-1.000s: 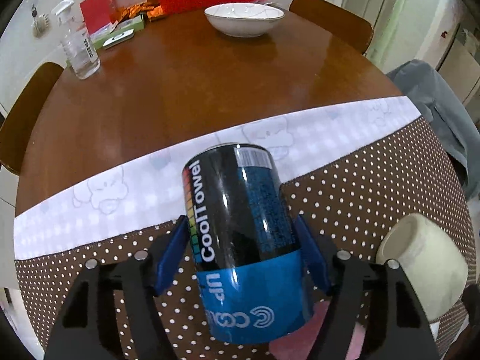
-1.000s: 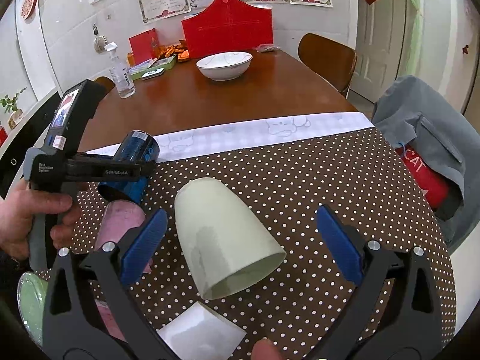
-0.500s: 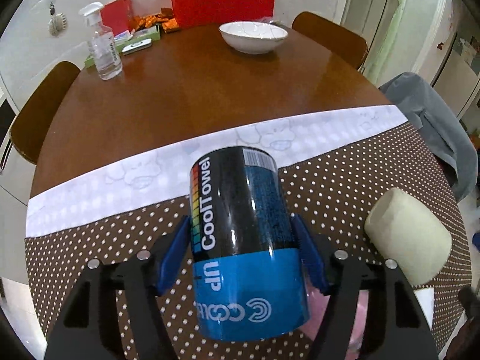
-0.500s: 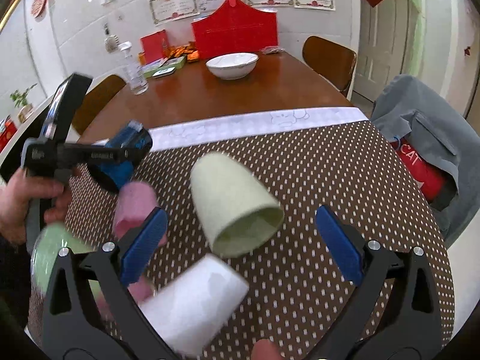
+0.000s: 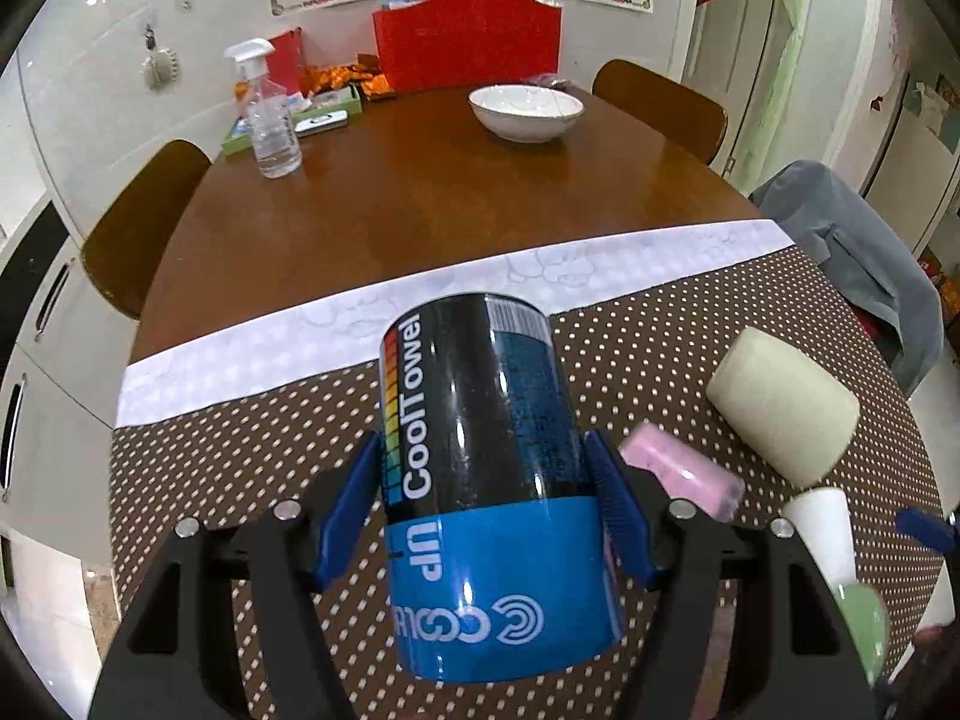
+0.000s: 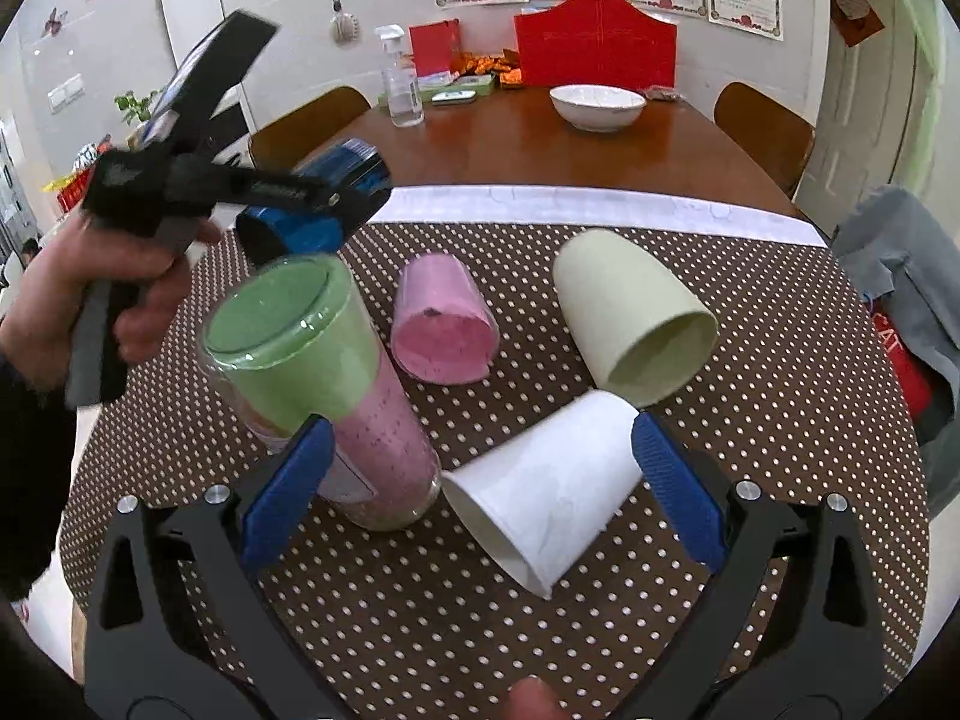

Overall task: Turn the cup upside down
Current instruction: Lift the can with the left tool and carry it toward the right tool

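Note:
My left gripper (image 5: 483, 489) is shut on a blue and black CoolTowel can (image 5: 480, 420), held tilted above the dotted cloth; the right wrist view shows the can (image 6: 324, 204) at upper left in a person's hand. My right gripper (image 6: 483, 498) stands open, low over the cloth, with a white paper cup (image 6: 546, 498) lying on its side between the fingers. A cream cup (image 6: 630, 315) and a pink cup (image 6: 441, 324) also lie on their sides. A tall clear cup (image 6: 312, 372), green above and pink below, stands by the left finger.
The brown dotted cloth (image 6: 780, 420) covers the near part of a round wooden table (image 5: 420, 198). At the far side are a white bowl (image 5: 525, 111), a spray bottle (image 5: 270, 120) and a red bag (image 5: 468, 42). A grey jacket (image 5: 858, 252) hangs at the right.
The left gripper rose with the can still in it. The right gripper drew back, bringing the white cup and the tall green and pink cup into view.

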A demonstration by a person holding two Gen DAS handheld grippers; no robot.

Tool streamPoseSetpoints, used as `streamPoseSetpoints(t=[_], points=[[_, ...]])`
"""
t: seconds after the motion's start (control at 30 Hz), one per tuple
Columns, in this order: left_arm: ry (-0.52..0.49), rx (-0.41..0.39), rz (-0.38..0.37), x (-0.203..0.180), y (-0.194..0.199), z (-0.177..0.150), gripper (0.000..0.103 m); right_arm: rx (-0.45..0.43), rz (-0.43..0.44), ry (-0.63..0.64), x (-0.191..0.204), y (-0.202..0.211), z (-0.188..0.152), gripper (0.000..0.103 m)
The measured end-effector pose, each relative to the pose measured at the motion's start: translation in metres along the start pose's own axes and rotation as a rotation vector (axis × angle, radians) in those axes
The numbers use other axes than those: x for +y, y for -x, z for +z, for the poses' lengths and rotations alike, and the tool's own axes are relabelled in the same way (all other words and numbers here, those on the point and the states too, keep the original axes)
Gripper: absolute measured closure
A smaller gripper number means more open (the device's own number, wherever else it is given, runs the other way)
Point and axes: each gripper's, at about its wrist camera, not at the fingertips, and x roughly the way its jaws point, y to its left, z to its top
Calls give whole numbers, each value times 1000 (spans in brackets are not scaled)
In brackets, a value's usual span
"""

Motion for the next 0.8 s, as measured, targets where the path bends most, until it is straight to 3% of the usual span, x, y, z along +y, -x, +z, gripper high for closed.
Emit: streamPoseSetpoints(t=[0.43, 0.8], points=[[43, -65, 45, 5, 57, -50, 35, -66, -84, -64, 10, -21, 22, 6], [75, -133, 115, 12, 97, -87, 35, -81, -142, -44, 29, -31, 14, 6]])
